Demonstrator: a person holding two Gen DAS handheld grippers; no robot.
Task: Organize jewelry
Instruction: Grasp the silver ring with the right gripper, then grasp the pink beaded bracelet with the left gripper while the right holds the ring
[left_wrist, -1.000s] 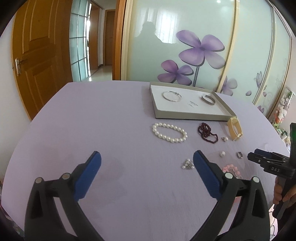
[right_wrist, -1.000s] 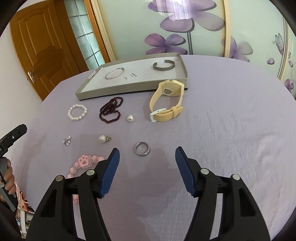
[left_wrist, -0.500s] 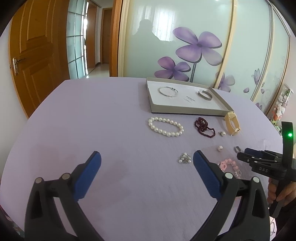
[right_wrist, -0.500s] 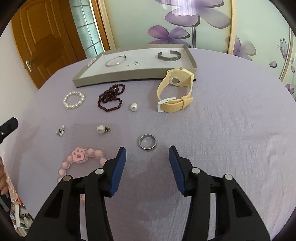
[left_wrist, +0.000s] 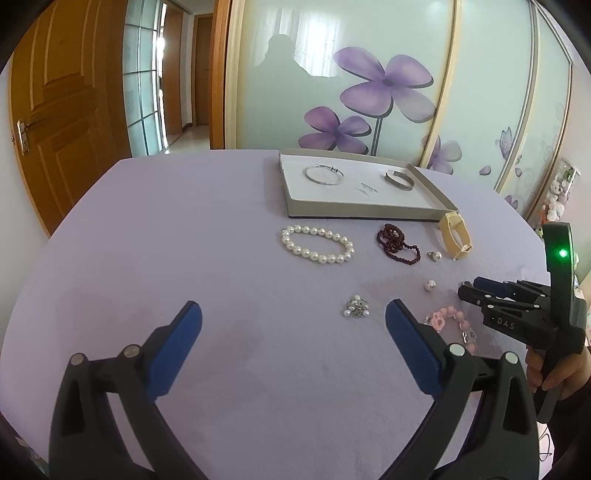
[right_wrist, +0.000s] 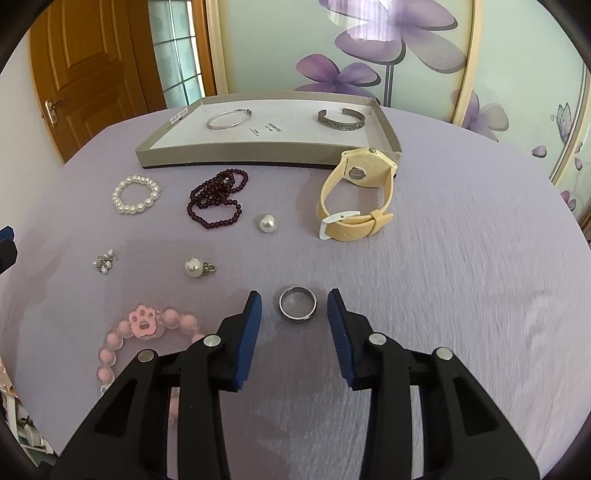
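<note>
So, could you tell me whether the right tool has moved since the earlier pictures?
Yes: the right tool has advanced toward the tray, jaws closing around the ring without touching.

The right gripper (right_wrist: 294, 306) tilts down toward the surface, its blue-padded jaws closing with a silver ring (right_wrist: 297, 304) between them, pads short of touching it. The left gripper (left_wrist: 293, 319) hangs with jaws spread wide and bare. A hand (left_wrist: 554, 371) grips the right tool's handle.

The right tool (right_wrist: 294, 301) has come down around the silver ring (right_wrist: 297, 304), its jaws closing.
</note>
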